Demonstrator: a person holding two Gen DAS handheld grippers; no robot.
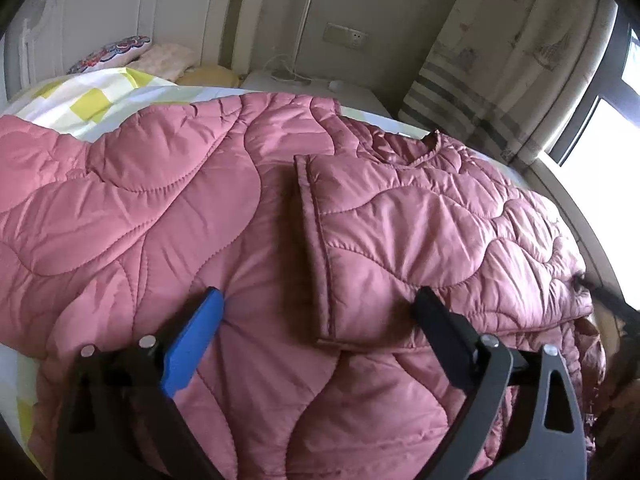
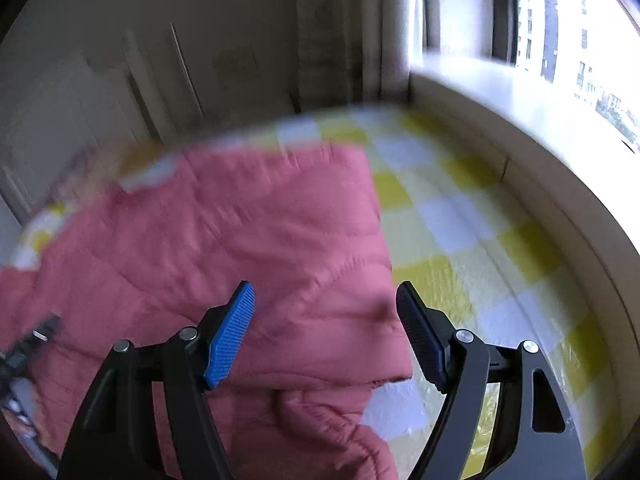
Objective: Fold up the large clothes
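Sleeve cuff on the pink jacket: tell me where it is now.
In the left wrist view the sleeve cuff lies folded across the middle of the pink jacket, just ahead of the open left gripper, between its fingers.

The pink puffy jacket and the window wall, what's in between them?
In the right wrist view, only bare yellow-and-white checked bed sheet lies between the pink quilted jacket and the pale ledge under the window. Nothing sits on that stretch.

One pink quilted jacket (image 1: 248, 216) lies on one yellow-and-white checked bed sheet (image 1: 100, 100); two grippers appear, the left gripper (image 1: 320, 300) and the right gripper (image 2: 325, 300), each over the jacket; beyond the jacket sit three pillows (image 1: 120, 52); one wall socket (image 1: 346, 36); one curtain (image 1: 508, 48).
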